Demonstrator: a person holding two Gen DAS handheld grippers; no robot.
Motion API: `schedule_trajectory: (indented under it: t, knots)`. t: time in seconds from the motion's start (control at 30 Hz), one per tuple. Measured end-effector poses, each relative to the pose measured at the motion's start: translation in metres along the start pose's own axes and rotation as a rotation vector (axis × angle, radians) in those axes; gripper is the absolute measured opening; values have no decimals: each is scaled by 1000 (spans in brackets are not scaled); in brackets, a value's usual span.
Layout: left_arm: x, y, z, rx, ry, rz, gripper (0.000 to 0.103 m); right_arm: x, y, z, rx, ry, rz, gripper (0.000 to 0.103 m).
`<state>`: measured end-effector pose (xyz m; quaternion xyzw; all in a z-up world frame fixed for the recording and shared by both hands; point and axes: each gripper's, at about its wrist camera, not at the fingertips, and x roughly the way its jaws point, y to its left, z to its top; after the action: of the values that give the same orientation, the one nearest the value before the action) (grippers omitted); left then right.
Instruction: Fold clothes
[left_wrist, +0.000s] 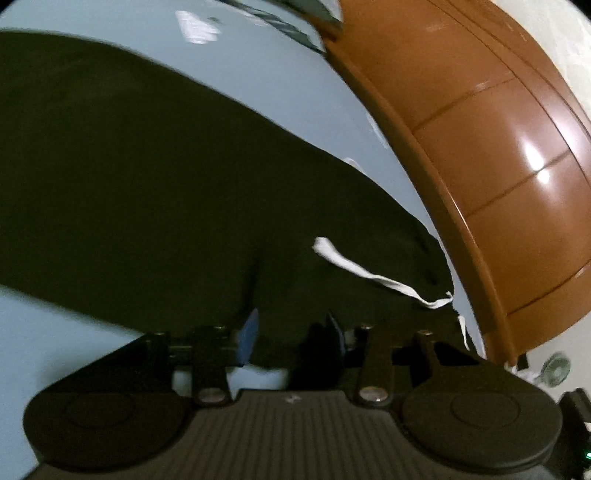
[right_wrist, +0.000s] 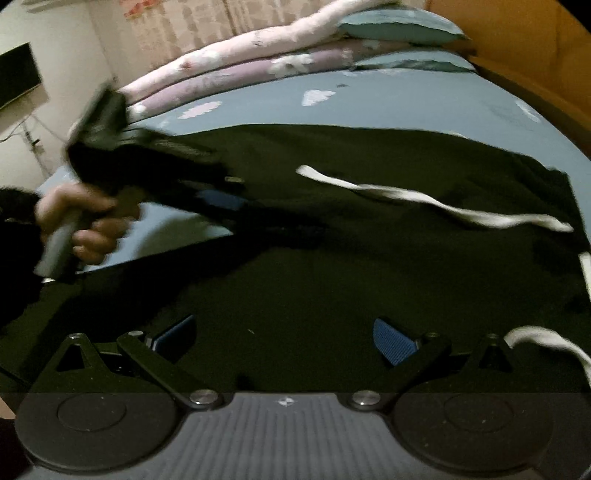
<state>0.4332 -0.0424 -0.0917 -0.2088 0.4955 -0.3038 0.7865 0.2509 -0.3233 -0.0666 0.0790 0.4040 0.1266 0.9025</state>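
Observation:
A dark green garment (left_wrist: 147, 184) (right_wrist: 332, 277) lies spread on a light blue bed sheet (left_wrist: 258, 74) (right_wrist: 406, 103). A white drawstring (left_wrist: 369, 275) (right_wrist: 424, 199) trails across it, and a second one (right_wrist: 546, 339) curls at the right. My left gripper (left_wrist: 291, 336) sits at the garment's near edge with cloth bunched between its blue pads; a crease runs up from the left pad. The right wrist view shows it (right_wrist: 221, 199) from the side, held by a hand (right_wrist: 85, 229). My right gripper (right_wrist: 286, 338) hovers wide open over the cloth, holding nothing.
A glossy brown wooden bed board (left_wrist: 480, 147) curves along the bed's right side. Rolled floral quilts (right_wrist: 240, 59) and a teal pillow (right_wrist: 399, 26) lie at the far end. A dark screen (right_wrist: 14, 74) hangs on the wall, and a small fan (left_wrist: 556, 369) stands beyond the bed.

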Motion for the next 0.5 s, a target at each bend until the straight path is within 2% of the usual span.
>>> schedule_trajectory:
  t: [0.2, 0.33, 0.43, 0.5]
  knots:
    - [-38, 8, 0, -32, -60, 104, 42, -2, -17, -4, 40, 34, -12, 103]
    - [-53, 3, 8, -20, -115, 102, 43, 1, -14, -2, 30, 71, -14, 103]
    - [-70, 5, 11, -16, -173, 137, 44, 9, -15, -1, 36, 95, -22, 103]
    - [-84, 15, 13, -48, -207, 153, 44, 10, -13, 0, 45, 97, -29, 103]
